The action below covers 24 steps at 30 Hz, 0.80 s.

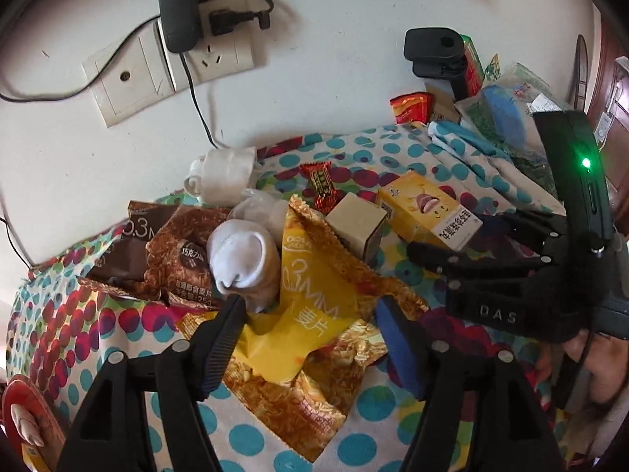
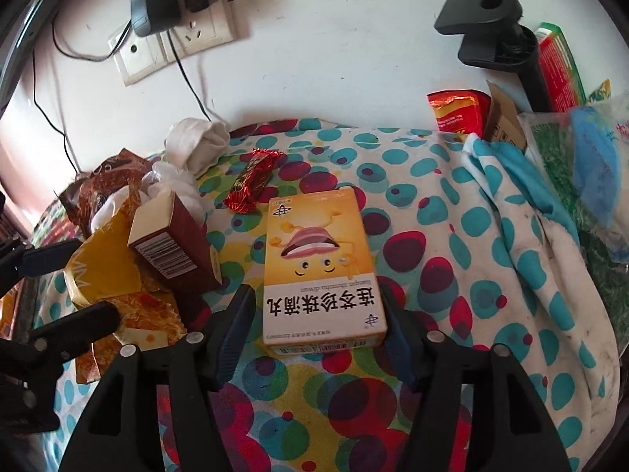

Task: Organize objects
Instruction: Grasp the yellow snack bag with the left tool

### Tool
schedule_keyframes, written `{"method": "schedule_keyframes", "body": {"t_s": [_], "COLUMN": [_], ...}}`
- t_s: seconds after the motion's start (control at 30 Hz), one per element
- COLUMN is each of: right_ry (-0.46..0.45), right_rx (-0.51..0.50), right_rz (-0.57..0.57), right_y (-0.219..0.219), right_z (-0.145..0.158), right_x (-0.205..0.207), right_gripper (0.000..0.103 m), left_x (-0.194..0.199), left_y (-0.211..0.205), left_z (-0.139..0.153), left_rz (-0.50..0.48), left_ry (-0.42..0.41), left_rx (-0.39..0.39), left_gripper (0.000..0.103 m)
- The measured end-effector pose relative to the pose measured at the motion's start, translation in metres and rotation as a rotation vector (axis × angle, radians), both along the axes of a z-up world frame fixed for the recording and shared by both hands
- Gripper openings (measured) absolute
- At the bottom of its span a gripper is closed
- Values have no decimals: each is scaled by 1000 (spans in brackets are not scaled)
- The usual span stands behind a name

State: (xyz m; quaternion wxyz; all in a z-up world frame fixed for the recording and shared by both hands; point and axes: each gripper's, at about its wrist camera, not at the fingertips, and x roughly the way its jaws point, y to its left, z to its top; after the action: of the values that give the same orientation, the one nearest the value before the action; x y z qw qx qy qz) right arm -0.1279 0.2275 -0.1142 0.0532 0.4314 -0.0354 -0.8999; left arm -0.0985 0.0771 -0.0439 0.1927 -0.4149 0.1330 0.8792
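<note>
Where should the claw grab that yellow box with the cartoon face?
Probably across its two long side edges, near the end closest to the right claw. The yellow box lies flat on the spotted cloth, its length pointing away, and the open claw fingers already straddle that narrow width.

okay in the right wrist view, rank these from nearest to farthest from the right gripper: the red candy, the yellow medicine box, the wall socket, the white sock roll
1. Yellow medicine box: between the right gripper's fingers.
2. Red candy: just beyond the box, slightly left.
3. White sock roll: farther left, at the cloth's back edge.
4. Wall socket: up on the wall, upper left.
</note>
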Motion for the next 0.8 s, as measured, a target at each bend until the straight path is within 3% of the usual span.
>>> {"method": "schedule_keyframes", "body": {"t_s": [0.27,0.4,0.67,0.73,0.77,0.8], "right_ry": [-4,-14,-5,-1,3,6], "right_rx": [26,54,25,19,19,18], "right_rz": [7,21,-1,-20,-25,-26], "right_y": [-6,-12,-5,-2,-1,-1], "right_z": [-1,-3,-3,-3,-2,-2], "right_x": [-1,-1,2,4,4,5], "right_gripper": [69,78,78,71,61,50], "left_x": [1,3,-1,1,3,5], "left_y": [3,0,7,8,9,9], "left_z": [-14,-21,-24,-24,-24,-22], "left_rz": [-55,-91,-58,-39,-40,-39], "left_ry": [110,128,138,149,156,158], "left_rx": [-11,20,-3,-5,-7,9], "left_gripper": [83,85,86,84,76,61]}}
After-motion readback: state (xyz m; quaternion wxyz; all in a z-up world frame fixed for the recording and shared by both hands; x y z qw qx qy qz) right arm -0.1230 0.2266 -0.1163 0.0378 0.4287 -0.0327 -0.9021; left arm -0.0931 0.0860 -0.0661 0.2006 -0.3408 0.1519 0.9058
